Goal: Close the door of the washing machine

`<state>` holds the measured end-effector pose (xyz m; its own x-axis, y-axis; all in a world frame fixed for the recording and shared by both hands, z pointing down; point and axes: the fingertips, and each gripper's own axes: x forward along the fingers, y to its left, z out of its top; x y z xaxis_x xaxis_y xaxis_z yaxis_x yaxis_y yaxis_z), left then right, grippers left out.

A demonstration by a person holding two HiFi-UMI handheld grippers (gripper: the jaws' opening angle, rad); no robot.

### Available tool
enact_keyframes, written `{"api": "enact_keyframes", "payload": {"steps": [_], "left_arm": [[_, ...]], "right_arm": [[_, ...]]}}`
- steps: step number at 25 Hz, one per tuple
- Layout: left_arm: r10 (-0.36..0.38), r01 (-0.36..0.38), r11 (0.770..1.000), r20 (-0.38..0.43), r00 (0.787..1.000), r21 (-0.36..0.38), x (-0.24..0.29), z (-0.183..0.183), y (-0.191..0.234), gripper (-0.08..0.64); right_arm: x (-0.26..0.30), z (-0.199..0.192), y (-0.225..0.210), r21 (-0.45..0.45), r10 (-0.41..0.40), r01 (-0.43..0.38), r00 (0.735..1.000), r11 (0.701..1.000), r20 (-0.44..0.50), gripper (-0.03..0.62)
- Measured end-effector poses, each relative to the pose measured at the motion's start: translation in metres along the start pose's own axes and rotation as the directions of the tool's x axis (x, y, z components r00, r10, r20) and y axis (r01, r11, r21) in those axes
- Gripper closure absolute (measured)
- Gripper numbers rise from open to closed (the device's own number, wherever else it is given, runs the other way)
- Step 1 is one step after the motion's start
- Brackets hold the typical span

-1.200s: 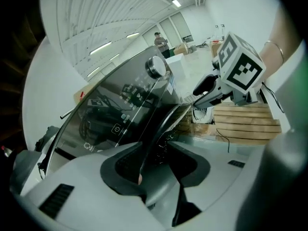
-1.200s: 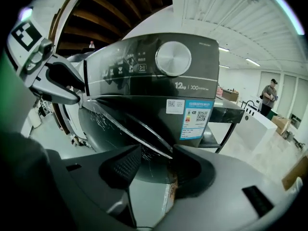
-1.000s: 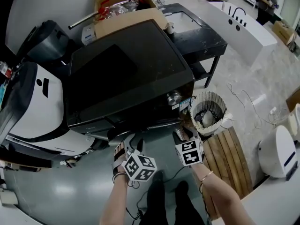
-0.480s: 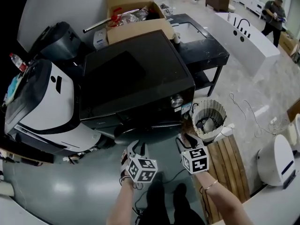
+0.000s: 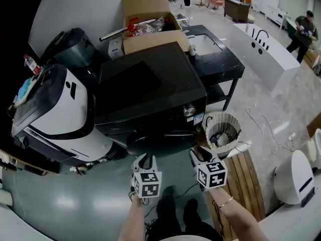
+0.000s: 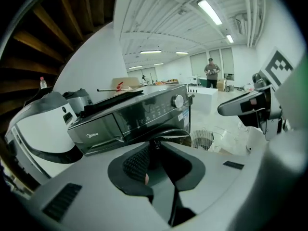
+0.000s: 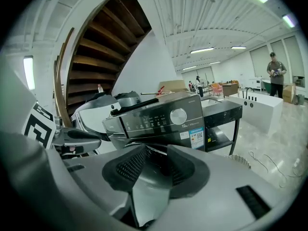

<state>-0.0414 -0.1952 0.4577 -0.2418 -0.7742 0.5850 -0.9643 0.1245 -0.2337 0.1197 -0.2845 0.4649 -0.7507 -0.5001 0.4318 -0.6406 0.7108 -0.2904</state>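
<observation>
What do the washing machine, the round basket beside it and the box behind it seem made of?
Washing machine: dark, glossy casing, likely painted metal or plastic; reflections show. Basket: pale ribbed wall, perhaps woven fibre or pleated paper, unclear. Box: matte brown cardboard, flaps open.

Both the left tool and right tool have lifted back from the washing machine ahead, jaws closing on nothing.

Three views, one washing machine
Head view looks steeply down; both gripper views face its front, low and near.
</observation>
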Motion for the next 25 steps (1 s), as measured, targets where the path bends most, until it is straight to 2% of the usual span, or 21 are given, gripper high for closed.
{"api": "enact_keyframes", "payload": {"steps": [6,14,20,25], "left_arm": [[0.029,-0.024,0.995,0.05,0.998,-0.101,-0.035,0.001,0.005,0.503],[0.069,-0.054,0.987,0.093,0.993,-0.154,-0.081,-0.004,0.005,0.526],[0.066,-0.034,0.972,0.131,0.989,-0.231,-0.11,-0.002,-0.002,0.531],[0.07,-0.03,0.966,0.145,0.987,-0.257,-0.125,-0.006,-0.008,0.531]], "right_arm": [[-0.029,0.013,0.019,0.001,0.025,-0.025,0.999,1.0,0.039,0.494],[-0.066,0.025,0.04,0.006,0.06,-0.061,0.994,0.998,0.095,0.585],[-0.094,0.031,0.048,0.006,0.077,-0.078,0.988,0.997,0.134,0.586],[-0.112,0.028,0.048,-0.001,0.081,-0.081,0.987,0.997,0.139,0.588]]}}
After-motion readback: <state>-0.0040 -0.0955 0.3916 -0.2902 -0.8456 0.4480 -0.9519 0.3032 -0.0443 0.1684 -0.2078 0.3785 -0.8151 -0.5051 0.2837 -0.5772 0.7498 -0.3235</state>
